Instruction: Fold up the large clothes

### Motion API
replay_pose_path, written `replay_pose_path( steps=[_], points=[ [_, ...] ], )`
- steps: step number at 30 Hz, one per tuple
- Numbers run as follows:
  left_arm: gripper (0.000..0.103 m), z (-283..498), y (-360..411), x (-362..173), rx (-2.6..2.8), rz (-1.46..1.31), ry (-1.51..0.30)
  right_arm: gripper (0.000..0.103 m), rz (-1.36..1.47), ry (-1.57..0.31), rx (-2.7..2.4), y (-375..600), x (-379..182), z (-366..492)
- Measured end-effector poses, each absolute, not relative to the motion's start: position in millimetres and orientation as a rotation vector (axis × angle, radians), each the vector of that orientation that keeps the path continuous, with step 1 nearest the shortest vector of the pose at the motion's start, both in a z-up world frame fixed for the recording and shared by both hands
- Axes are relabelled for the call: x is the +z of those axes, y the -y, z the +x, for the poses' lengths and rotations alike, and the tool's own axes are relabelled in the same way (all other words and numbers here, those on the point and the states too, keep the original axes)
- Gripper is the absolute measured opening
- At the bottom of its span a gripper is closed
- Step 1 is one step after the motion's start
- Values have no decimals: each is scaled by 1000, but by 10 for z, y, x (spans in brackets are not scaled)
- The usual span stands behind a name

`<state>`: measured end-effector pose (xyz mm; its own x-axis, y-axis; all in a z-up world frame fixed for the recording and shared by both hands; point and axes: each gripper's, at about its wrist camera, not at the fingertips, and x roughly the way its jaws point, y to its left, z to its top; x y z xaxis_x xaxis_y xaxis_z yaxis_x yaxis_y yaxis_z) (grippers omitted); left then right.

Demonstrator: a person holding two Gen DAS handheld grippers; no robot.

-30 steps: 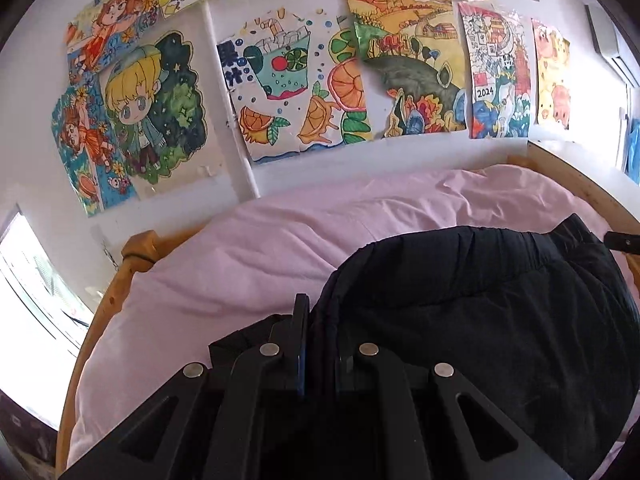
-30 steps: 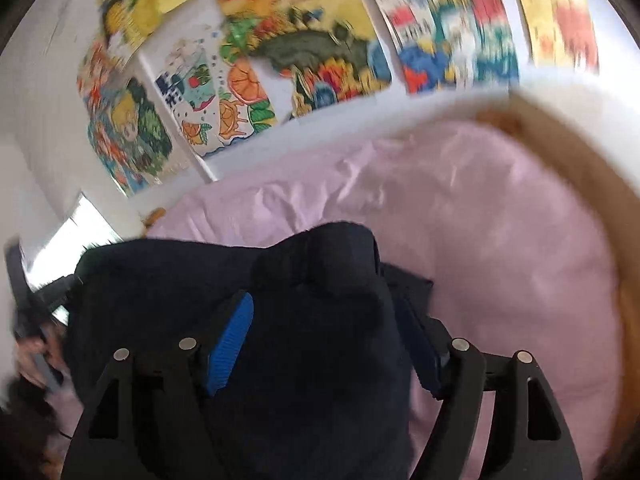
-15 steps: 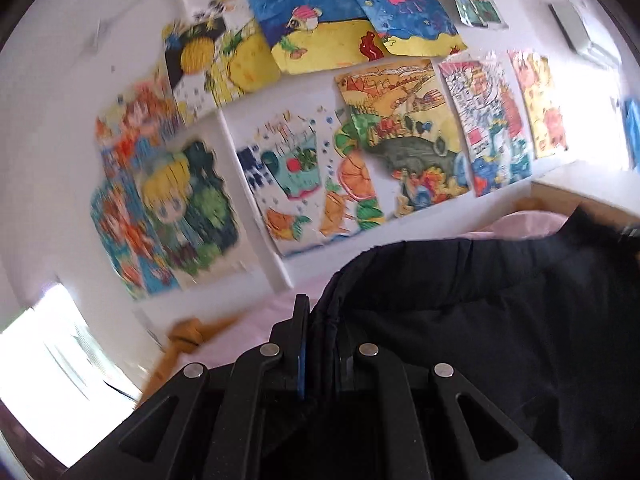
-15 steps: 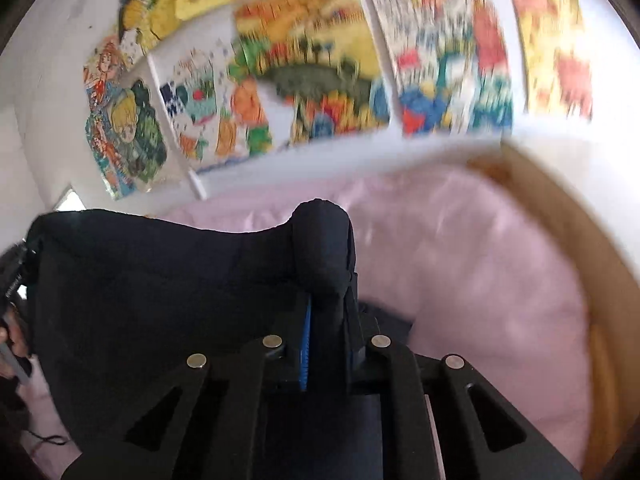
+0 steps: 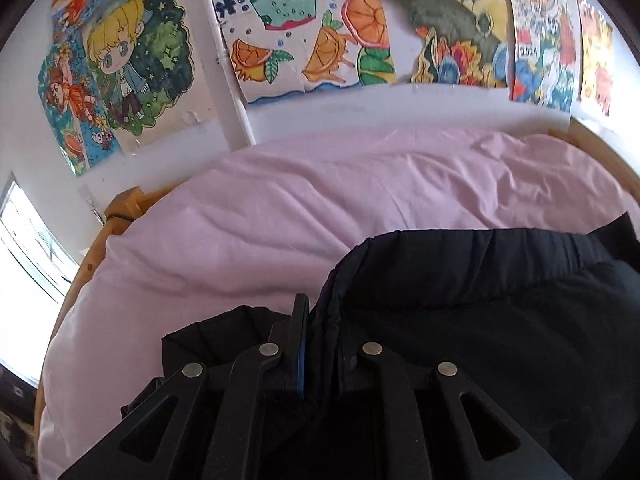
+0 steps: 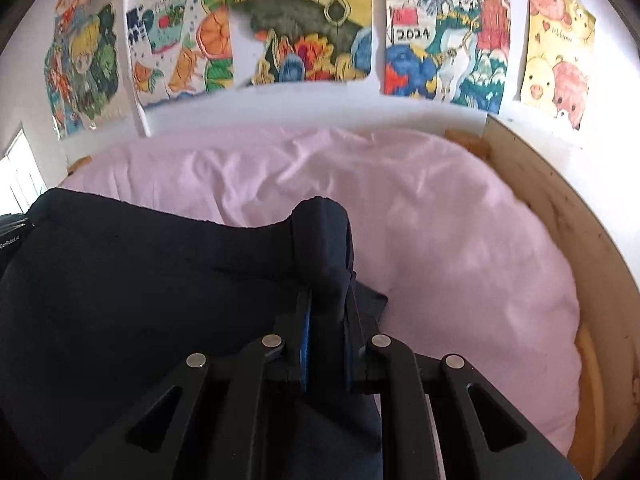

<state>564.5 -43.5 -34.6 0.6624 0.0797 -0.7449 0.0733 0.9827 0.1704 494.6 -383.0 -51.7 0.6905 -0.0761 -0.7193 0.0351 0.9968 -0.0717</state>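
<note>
Dark garment (image 5: 480,320), waistband edge raised over pink bed (image 5: 280,220): right gripper (image 6: 326,312), fingers spread a second ago, now pinches a bunched corner; left gripper (image 5: 320,332) stays clamped on its corner; both corners secured, fold-over may proceed.

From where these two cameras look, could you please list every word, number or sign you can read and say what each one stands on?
"2024": on a small red flag in the dragon drawing taped to the wall, also legible in the left wrist view.
"果汁": blue characters on the fruit-juice drawing.
Faint handwriting on the pig drawing: too small to read.
White lettering on the dark object at the left edge: cut off, unreadable.
</note>
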Motion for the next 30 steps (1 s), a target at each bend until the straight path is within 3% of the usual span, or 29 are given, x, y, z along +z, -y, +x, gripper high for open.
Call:
replay_pose_path(
  steps=[7,8,9,11,13,16,20,25,30],
  points=[
    [25,5534,280,-230,-35,98,-846,21,-3,-788,-64,3914,-570,4920],
    [38,5503,265,-193,-50,90,-837,21,1,-782,-58,3921,-563,4914],
    [69,5428,247,-119,-63,89,-811,21,5,-775,-50,3928,-560,4908],
    [103,5292,228,-6,-53,99,-750,21,11,-754,-38,3946,-508,4881],
    [103,5097,192,128,-50,118,-663,29,23,-713,-21,3980,-429,4818],
    [103,4928,110,208,-40,124,-652,58,32,-666,-11,4013,-327,4702],
    [103,4712,-4,177,-62,105,-663,76,20,-641,15,3978,-261,4518],
    [103,4584,-43,-49,-47,156,-689,86,-22,-628,92,3781,-280,4230],
    [103,4696,-58,-307,-59,138,-766,86,-156,-669,154,3476,-477,4207]
  ],
)
